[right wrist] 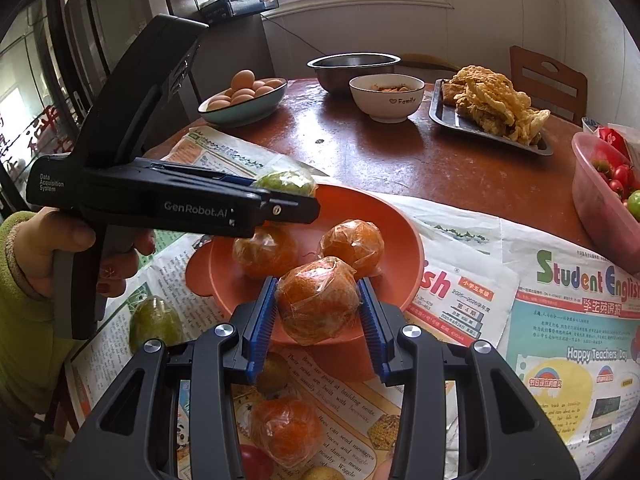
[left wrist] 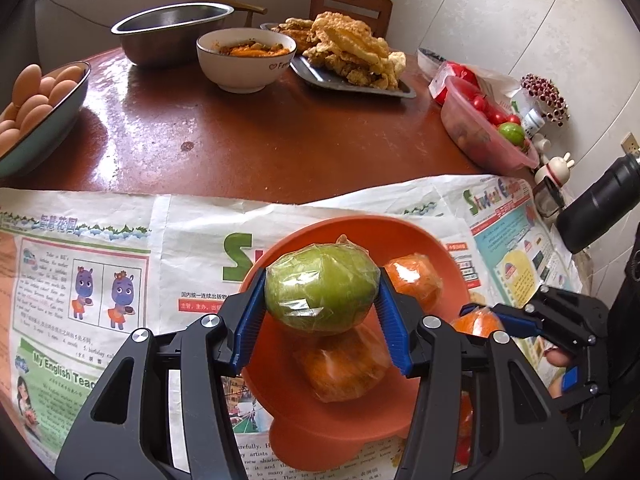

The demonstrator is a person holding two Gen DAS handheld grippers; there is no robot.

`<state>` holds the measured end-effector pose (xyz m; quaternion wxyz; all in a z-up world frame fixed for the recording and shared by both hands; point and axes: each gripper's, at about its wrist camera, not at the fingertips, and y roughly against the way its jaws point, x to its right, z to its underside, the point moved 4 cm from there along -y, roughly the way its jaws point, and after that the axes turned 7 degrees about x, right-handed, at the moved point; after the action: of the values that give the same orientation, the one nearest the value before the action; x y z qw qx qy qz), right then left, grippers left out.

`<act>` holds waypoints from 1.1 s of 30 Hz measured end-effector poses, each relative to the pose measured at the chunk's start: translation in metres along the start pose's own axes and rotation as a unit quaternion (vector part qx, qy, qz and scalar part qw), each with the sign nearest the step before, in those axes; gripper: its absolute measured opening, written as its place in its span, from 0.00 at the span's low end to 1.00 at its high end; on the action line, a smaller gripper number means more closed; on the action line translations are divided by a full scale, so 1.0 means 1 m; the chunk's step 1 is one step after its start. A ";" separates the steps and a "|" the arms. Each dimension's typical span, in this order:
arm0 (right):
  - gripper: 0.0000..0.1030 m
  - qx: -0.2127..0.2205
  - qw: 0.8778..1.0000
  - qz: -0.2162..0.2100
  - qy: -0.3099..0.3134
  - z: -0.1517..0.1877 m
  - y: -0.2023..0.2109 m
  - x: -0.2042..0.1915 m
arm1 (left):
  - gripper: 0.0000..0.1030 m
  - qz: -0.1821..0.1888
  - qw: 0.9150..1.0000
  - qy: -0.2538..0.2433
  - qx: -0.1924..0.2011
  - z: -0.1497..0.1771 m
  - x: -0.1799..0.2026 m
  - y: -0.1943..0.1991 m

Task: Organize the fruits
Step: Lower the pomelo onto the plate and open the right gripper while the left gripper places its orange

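Both grippers carry fruit above the orange bowl (right wrist: 400,240), which sits on newspaper (left wrist: 120,240) at the near edge of the worktop (left wrist: 260,140). The left gripper (left wrist: 322,316) is clamped partway closed on a plastic-wrapped green fruit (left wrist: 322,288), held over the bowl. The right gripper (right wrist: 318,320) is likewise closed on a wrapped orange (right wrist: 318,304) at the bowl's near rim. Two wrapped oranges (right wrist: 352,242) already lie inside the bowl, so sorting looks well under way. Left to gather, as far as can be seen: another green fruit (right wrist: 156,326) on the newspaper beside the bowl, a further wrapped orange (right wrist: 286,430) near the worktop's front edge, and a few partly hidden fruits around it.
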<state>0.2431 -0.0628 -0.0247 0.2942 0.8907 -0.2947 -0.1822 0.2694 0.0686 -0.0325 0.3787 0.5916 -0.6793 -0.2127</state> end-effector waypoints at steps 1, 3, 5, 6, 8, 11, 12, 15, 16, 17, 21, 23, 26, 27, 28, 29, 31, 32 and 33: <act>0.38 -0.001 1.000 0.003 0.001 0.000 -0.001 0.000 | 0.43 0.000 1.000 0.001 -0.001 0.001 0.000 -0.001; 0.38 -0.005 1.000 0.008 0.000 0.002 -0.002 0.001 | 0.43 -0.002 1.000 -0.003 -0.001 0.001 0.001 -0.001; 0.38 -0.006 1.000 0.012 0.000 0.002 -0.004 0.003 | 0.43 0.000 1.000 -0.002 -0.001 0.001 0.001 -0.001; 0.38 -0.006 1.000 0.012 -0.002 0.003 -0.004 0.004 | 0.43 0.000 1.000 -0.002 -0.001 0.001 0.001 -0.001; 0.38 -0.007 1.000 0.013 -0.001 0.003 -0.004 0.005 | 0.43 0.000 1.000 -0.003 0.000 0.002 0.001 -0.001; 0.38 -0.009 1.000 0.014 0.001 0.004 -0.006 0.004 | 0.43 0.000 1.000 -0.004 -0.001 0.002 0.001 0.000; 0.38 -0.009 1.000 0.016 0.001 0.004 -0.006 0.004 | 0.43 0.000 1.000 -0.004 -0.002 0.002 0.001 0.000; 0.39 -0.009 1.000 0.016 0.001 0.004 -0.006 0.004 | 0.43 0.000 1.000 -0.003 -0.002 0.002 0.001 0.000; 0.39 -0.009 1.000 0.017 0.002 0.004 -0.007 0.003 | 0.43 -0.001 1.000 -0.004 -0.002 0.002 0.001 0.000; 0.39 -0.009 1.000 0.017 0.002 0.004 -0.007 0.003 | 0.43 -0.001 1.000 -0.005 -0.002 0.002 0.001 -0.001; 0.40 -0.012 1.000 0.019 0.005 0.005 -0.008 0.004 | 0.43 -0.001 1.000 -0.005 -0.002 0.002 0.001 -0.001; 0.40 -0.012 1.000 0.018 0.006 0.005 -0.008 0.004 | 0.43 -0.002 1.000 -0.007 -0.001 0.002 0.002 -0.001; 0.40 -0.009 1.000 0.016 0.010 0.005 -0.008 0.001 | 0.43 -0.002 1.000 -0.006 -0.002 0.002 0.001 0.000; 0.40 -0.009 1.000 0.012 0.010 0.005 -0.007 0.001 | 0.43 -0.002 1.000 -0.006 -0.002 0.002 0.001 0.000; 0.40 -0.009 1.000 0.012 0.010 0.005 -0.007 0.000 | 0.43 -0.002 1.000 -0.007 -0.002 0.002 0.002 0.000; 0.40 -0.008 1.000 0.013 0.010 0.005 -0.006 0.000 | 0.43 -0.002 1.000 -0.007 -0.002 0.002 0.002 -0.001; 0.40 -0.006 1.000 0.011 0.009 0.005 -0.004 0.000 | 0.43 -0.003 1.000 -0.008 -0.002 0.002 0.002 -0.001; 0.40 -0.004 1.000 0.011 0.008 0.005 -0.002 0.000 | 0.43 -0.003 1.000 -0.008 -0.001 0.002 0.002 0.000; 0.40 -0.003 1.000 0.011 0.008 0.005 -0.001 0.000 | 0.43 -0.003 1.000 -0.007 -0.002 0.002 0.002 -0.001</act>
<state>0.2412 -0.0639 -0.0288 0.3006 0.8881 -0.3017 -0.1728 0.2681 0.0665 -0.0338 0.3744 0.5911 -0.6801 -0.2189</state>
